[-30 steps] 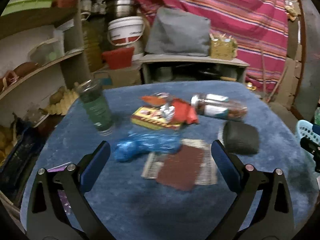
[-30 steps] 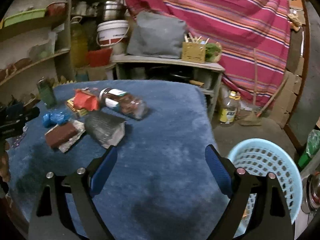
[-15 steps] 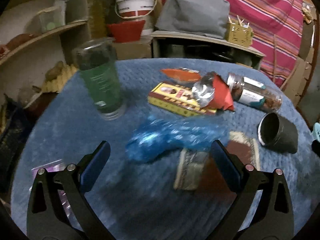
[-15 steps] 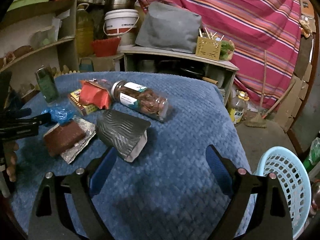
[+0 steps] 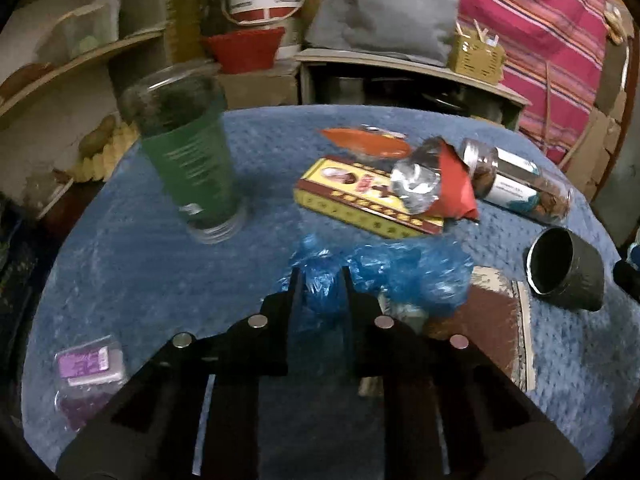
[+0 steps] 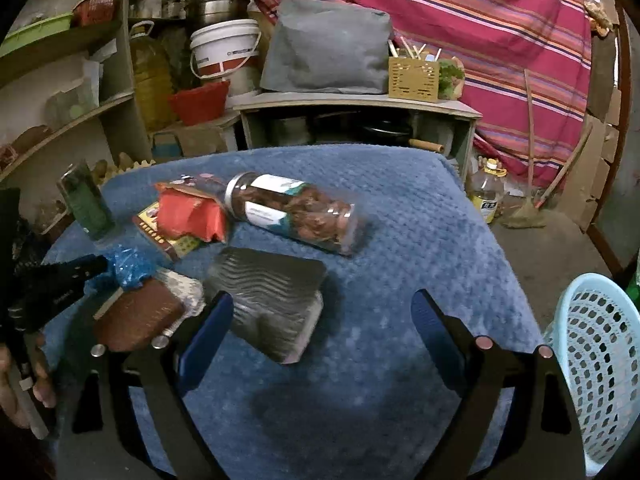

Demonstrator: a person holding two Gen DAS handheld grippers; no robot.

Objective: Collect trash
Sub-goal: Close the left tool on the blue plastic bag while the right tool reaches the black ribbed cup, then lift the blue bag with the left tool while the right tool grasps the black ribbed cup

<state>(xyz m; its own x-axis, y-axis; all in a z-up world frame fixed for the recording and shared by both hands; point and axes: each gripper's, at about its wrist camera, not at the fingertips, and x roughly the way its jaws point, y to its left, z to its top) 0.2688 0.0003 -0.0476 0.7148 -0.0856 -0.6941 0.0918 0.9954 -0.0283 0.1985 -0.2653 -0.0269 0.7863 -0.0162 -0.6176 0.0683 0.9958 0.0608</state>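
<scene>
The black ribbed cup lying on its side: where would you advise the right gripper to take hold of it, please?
Probably across the ribbed body of the black cup, coming from above. It lies on its side in front of the open right gripper, mouth toward the camera, so its flanks are free, though it may roll.

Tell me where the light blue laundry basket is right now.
The light blue basket shows only in the right wrist view, at the lower right edge, standing on the floor just off the right side of the blue-covered table, beyond the right claw.
</scene>
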